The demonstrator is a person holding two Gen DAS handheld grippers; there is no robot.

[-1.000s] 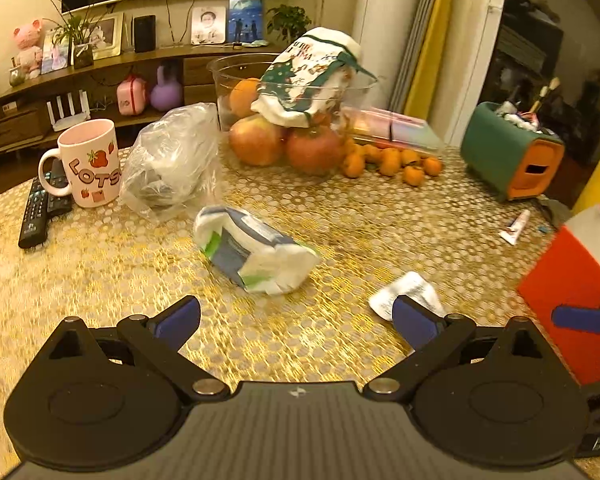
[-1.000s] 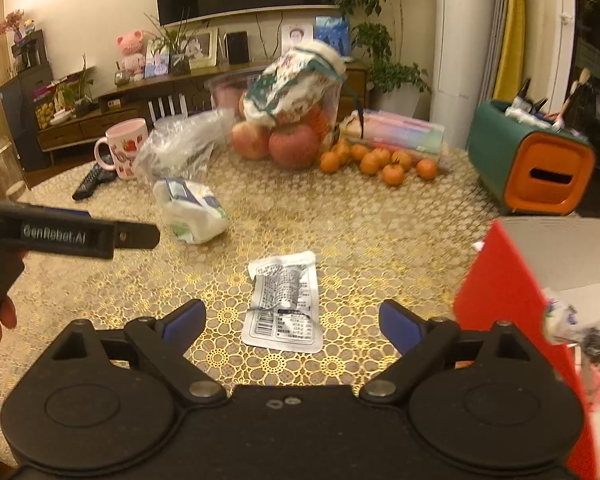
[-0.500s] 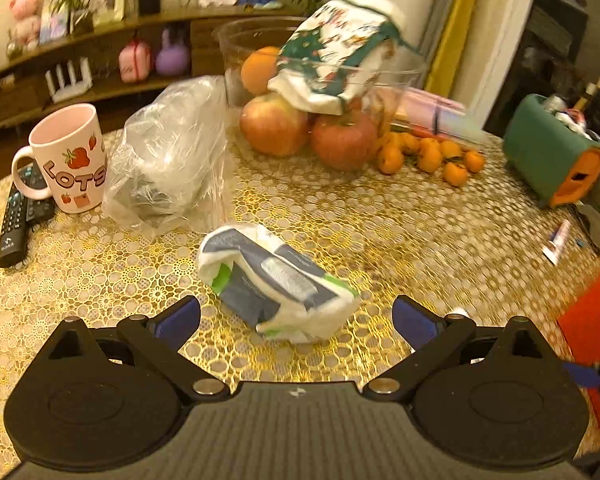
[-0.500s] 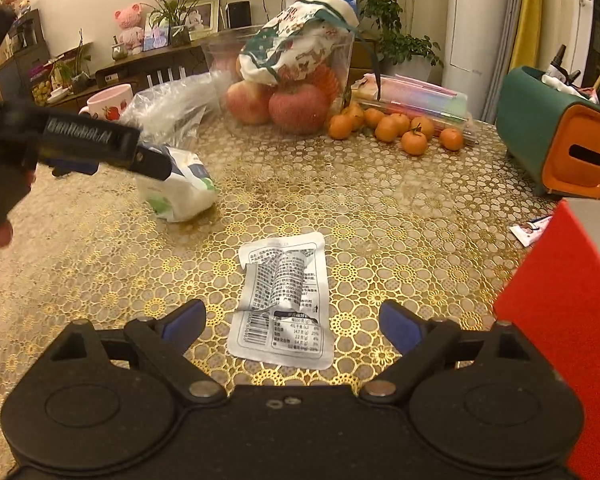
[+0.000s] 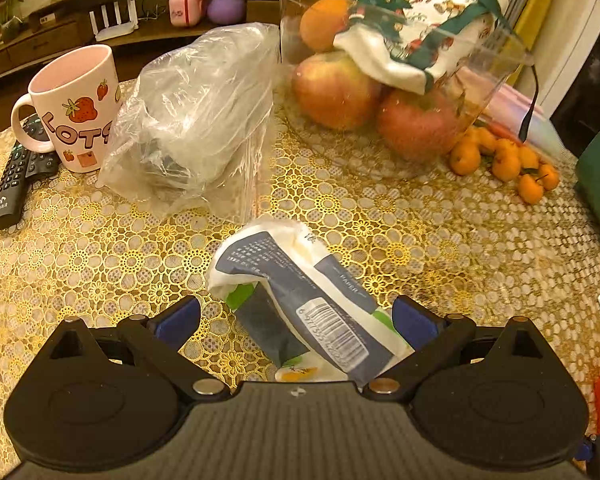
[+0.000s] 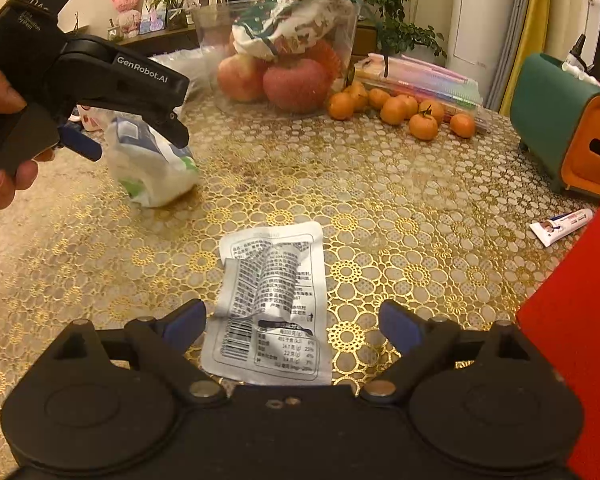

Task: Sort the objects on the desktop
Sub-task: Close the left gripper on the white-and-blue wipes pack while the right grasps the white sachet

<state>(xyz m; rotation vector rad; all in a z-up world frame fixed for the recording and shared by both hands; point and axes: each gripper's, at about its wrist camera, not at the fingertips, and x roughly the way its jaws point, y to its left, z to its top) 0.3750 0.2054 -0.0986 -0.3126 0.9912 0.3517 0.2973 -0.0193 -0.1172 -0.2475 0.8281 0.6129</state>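
Note:
A soft white, blue and green tissue pack (image 5: 300, 300) lies on the gold lace tablecloth (image 5: 80, 264). My left gripper (image 5: 296, 316) stands open astride it, the pack lying slantwise between the two blue pads; the left pad is clear of it. In the right wrist view the same pack (image 6: 160, 176) sits under the left gripper (image 6: 128, 140), held by a person's hand (image 6: 0, 152). A flat white printed sachet (image 6: 272, 304), slightly curled, lies between the wide-open fingers of my right gripper (image 6: 292, 320), untouched.
A pink mug (image 5: 72, 108), a remote (image 5: 12, 184) and a crumpled clear bag (image 5: 196, 128) sit at the back left. A clear fruit bowl (image 5: 496, 56), tangerines (image 5: 504, 160), a green-orange box (image 6: 560, 128), a small tube (image 6: 560, 226) and a red box (image 6: 572, 320) crowd the back and right.
My left gripper has come forward and down over the tissue pack, which now lies between its fingers. My right gripper has sunk closer to the sachet. Both stay open.

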